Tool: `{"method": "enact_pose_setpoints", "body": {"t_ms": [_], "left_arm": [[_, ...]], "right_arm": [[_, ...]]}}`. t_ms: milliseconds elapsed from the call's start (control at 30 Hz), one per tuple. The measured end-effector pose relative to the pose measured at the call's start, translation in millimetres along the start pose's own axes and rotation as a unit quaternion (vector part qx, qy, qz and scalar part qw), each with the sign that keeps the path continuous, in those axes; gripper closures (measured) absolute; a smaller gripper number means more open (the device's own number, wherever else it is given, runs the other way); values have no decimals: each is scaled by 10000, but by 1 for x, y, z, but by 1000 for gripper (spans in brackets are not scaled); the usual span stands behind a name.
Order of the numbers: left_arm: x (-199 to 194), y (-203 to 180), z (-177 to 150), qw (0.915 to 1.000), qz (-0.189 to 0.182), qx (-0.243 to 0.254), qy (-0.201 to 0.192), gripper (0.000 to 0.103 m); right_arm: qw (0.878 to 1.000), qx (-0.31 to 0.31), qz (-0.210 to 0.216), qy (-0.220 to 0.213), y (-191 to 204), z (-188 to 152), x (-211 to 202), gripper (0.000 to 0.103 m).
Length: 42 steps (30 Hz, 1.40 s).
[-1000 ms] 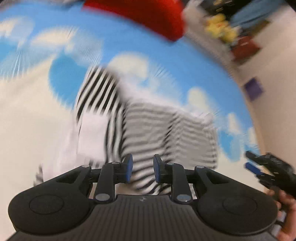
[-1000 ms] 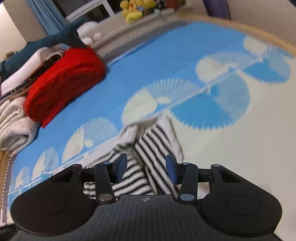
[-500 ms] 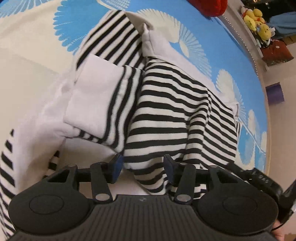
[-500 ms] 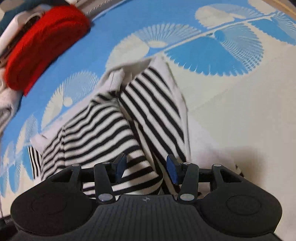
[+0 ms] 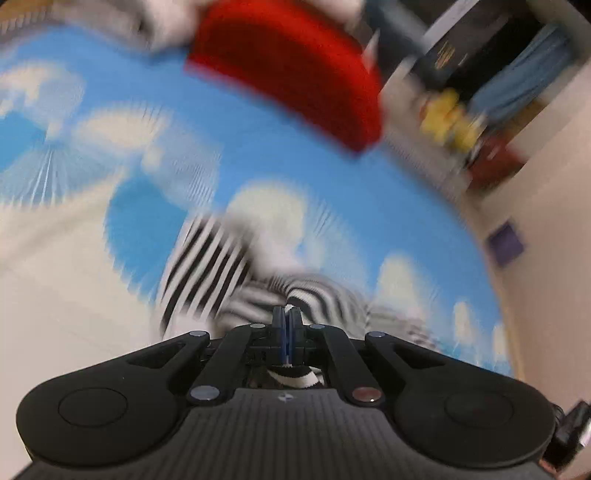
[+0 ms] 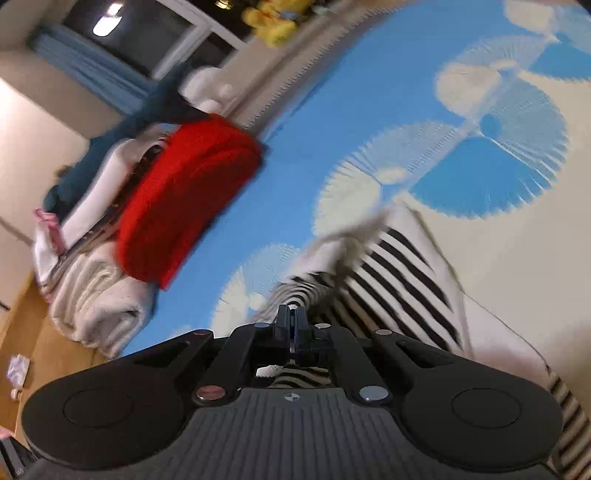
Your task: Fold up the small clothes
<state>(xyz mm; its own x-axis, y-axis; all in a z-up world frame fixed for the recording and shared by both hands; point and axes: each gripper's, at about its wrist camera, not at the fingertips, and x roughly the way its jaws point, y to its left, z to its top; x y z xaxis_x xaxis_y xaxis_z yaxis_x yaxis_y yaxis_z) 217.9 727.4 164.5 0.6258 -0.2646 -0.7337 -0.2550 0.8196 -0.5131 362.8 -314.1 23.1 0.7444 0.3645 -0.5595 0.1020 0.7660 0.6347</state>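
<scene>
A small black-and-white striped garment (image 5: 207,273) lies crumpled on a blue and cream patterned bed cover (image 5: 66,229). My left gripper (image 5: 287,314) is shut on a bunched fold of that striped cloth, which bulges up around the pads and shows again under the jaws. In the right wrist view the same striped garment (image 6: 406,266) spreads to the right, with a pale inner side turned up. My right gripper (image 6: 291,314) is shut on another fold of it, striped cloth visible beneath the closed jaws. Both views are motion-blurred.
A folded red blanket (image 6: 184,199) rests on a stack of white and dark folded textiles (image 6: 92,295) at the bed's far side. Yellow plush toys (image 6: 273,18) sit on a ledge beyond. A wooden floor (image 6: 33,332) shows past the bed's edge.
Both grippers closed from open onto folds of the striped garment. Both views pulled back and tilted up, so the red blanket and room are back in sight.
</scene>
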Motion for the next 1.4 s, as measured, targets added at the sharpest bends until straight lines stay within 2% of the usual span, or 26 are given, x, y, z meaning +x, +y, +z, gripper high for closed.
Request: {"method": "enact_pose_setpoints", "body": {"t_ms": [33,100,133,167,200,267,333,400,533,567,600,633,667,733,800,833,900,967,1000,1100,1167,1200,1233,1300,1333,1400], "left_arm": [[15,5,-1,9988,209,19,435,102],[44,22,-12,9894,647,-60,1298,100],[47,30,-17,9877,702,-244,1375,98],[47,35,-16,9875,673,-430,1360,89],[44,36,-13,9890,585,-497,1265,74],[35,33,-1,9930,421,-480,996,54],[33,27,3,9950,332,-407,853,51],[38,27,0,9944,340,-414,910,52],[57,30,-14,9907,582,-477,1138,55],[58,29,-23,9903,598,-473,1160,59],[58,28,-24,9904,584,-456,1166,70],[57,27,-26,9908,554,-439,1150,79],[55,27,-24,9919,514,-429,1082,99],[45,25,-20,9951,403,-408,802,100],[37,22,-16,9974,419,-273,523,100],[38,23,-15,9970,519,-225,523,100],[50,28,-18,9930,762,-322,845,96],[60,36,-21,9878,902,-501,1167,88],[58,34,-19,9885,889,-487,1126,88],[35,17,-8,9961,776,-100,414,87],[24,6,-4,9987,489,133,97,87],[23,2,-5,9995,253,173,65,87],[25,0,-6,9997,86,182,108,87],[36,-2,-14,9992,-129,206,302,87],[43,-2,-17,9987,-204,208,429,87],[59,-1,-25,9970,-314,232,672,87]], "right_arm": [[9984,-44,-466,331,-7,-2,10,102],[9853,44,-1428,940,-28,-12,30,102],[9752,218,-1917,1081,-40,-18,36,98],[9716,267,-2098,1058,-43,-20,37,98],[9726,213,-2093,986,-42,-20,36,98],[9820,-93,-1745,710,-26,-15,31,93],[9873,-315,-1474,496,-13,-14,26,59],[9891,-423,-1321,494,-8,-13,28,51],[9847,-278,-1351,1061,-18,-25,47,52],[9823,-270,-1417,1194,-20,-28,50,53],[9807,-290,-1467,1263,-22,-33,53,66],[9806,-303,-1443,1291,-22,-35,54,87],[9825,-270,-1366,1236,-21,-37,53,95],[9883,-194,-1186,936,-12,-33,40,99],[9913,-339,-1113,612,-3,-26,32,99],[9909,-374,-1160,567,-3,-24,30,99],[9847,-203,-1505,860,-15,-23,40,98],[9748,167,-1882,1188,-33,-29,52,86],[9724,255,-1961,1237,-38,-31,53,82],[9771,63,-1939,871,-24,-27,43,77],[9802,-373,-1920,314,-5,-21,29,70],[9808,-522,-1875,116,1,-21,23,66],[9827,-646,-1733,-61,8,-21,17,64],[9915,-637,-1121,-156,13,-19,15,63],[9965,-441,-716,-18,11,-21,17,63],[9988,-78,-202,439,6,-25,28,63]]}}
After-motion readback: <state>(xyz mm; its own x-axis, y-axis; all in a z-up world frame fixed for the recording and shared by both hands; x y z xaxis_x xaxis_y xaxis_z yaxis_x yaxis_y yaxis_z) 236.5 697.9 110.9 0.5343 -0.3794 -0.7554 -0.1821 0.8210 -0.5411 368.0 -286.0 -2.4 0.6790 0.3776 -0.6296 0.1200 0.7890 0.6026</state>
